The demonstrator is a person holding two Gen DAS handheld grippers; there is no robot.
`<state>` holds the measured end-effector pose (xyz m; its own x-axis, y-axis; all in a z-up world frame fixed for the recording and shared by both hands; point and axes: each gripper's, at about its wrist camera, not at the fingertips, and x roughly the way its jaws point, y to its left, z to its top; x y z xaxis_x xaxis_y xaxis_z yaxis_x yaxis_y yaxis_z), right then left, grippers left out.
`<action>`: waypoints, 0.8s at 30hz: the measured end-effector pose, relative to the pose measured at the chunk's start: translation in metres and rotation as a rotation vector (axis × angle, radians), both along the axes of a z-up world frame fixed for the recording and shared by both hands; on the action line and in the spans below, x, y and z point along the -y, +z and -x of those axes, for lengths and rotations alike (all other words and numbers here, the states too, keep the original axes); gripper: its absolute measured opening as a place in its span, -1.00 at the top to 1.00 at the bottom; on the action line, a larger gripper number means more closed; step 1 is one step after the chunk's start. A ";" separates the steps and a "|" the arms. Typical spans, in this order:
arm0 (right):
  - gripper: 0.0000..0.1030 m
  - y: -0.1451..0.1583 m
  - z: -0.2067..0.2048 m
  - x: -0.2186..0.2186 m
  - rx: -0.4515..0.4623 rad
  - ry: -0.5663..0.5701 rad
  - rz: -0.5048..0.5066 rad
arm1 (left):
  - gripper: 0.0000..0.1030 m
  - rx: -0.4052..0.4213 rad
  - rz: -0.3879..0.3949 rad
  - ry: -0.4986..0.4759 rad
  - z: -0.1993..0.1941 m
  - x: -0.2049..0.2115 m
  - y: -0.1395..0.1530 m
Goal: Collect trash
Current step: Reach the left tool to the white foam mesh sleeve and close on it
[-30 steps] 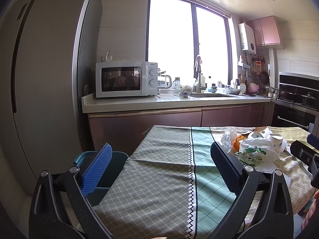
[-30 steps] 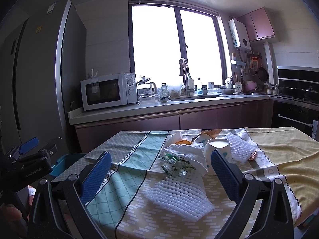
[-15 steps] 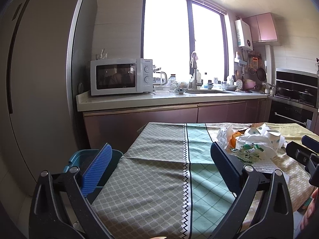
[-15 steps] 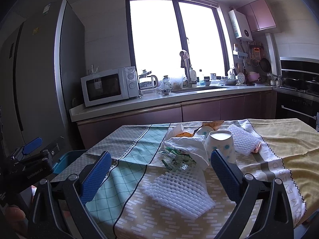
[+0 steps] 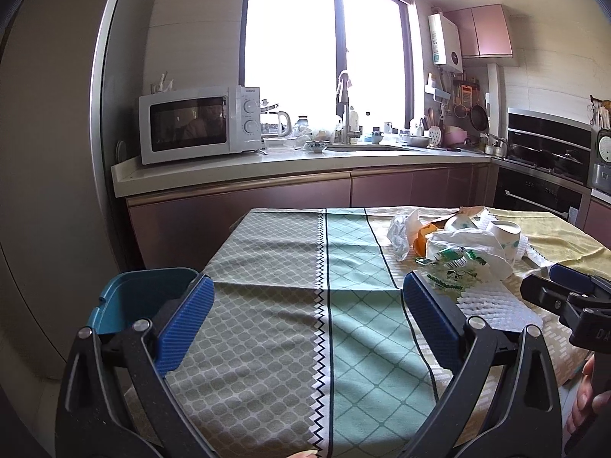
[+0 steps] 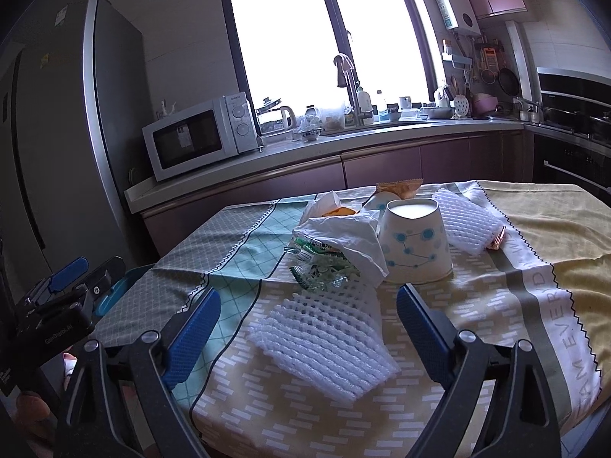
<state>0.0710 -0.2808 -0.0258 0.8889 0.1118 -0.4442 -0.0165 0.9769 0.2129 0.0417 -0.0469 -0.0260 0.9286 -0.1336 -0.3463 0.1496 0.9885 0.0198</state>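
A pile of trash lies on the patterned tablecloth point(image 6: 534, 229): an upturned paper cup with blue dots point(image 6: 414, 244), a crumpled white tissue point(image 6: 351, 236), a green printed wrapper point(image 6: 320, 267), an orange packet point(image 6: 401, 187) and two white foam nets. The nearer foam net point(image 6: 324, 339) lies between the fingers of my right gripper point(image 6: 308, 294). Its jaws are closing and the pads stand apart from the net. My left gripper point(image 5: 305, 286) is open over bare cloth, left of the trash pile point(image 5: 458, 248). A blue bin point(image 5: 133, 301) stands at the table's left edge.
Behind the table runs a kitchen counter point(image 5: 305, 168) with a white microwave point(image 5: 198, 126) and a sink under the window. A tall fridge point(image 5: 46, 152) stands at the left and a built-in oven point(image 5: 546, 175) at the right. A small copper-coloured object point(image 6: 496, 238) lies by the far foam net point(image 6: 464, 225).
Both grippers have moved forward and down toward the table, so the trash pile looks larger and nearer. The right gripper's fingers have drawn slightly closer together. No object has moved.
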 end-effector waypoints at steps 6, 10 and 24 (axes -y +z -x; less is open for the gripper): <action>-0.57 -0.012 -0.008 0.016 -0.071 0.018 -0.066 | -0.89 -0.084 0.001 -0.113 -0.013 0.020 -0.008; -0.42 -0.021 -0.014 0.025 -0.123 0.033 -0.102 | -0.89 -0.139 -0.004 -0.200 -0.020 0.037 -0.014; -0.40 -0.008 -0.042 0.049 -0.116 0.055 -0.125 | -0.53 -0.436 0.092 -0.505 -0.056 0.102 -0.045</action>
<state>0.1132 -0.3300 -0.0334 0.8235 0.2200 -0.5229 -0.0376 0.9409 0.3366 0.0979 -0.1485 -0.0710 0.5217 -0.5617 -0.6422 0.5694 0.7898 -0.2282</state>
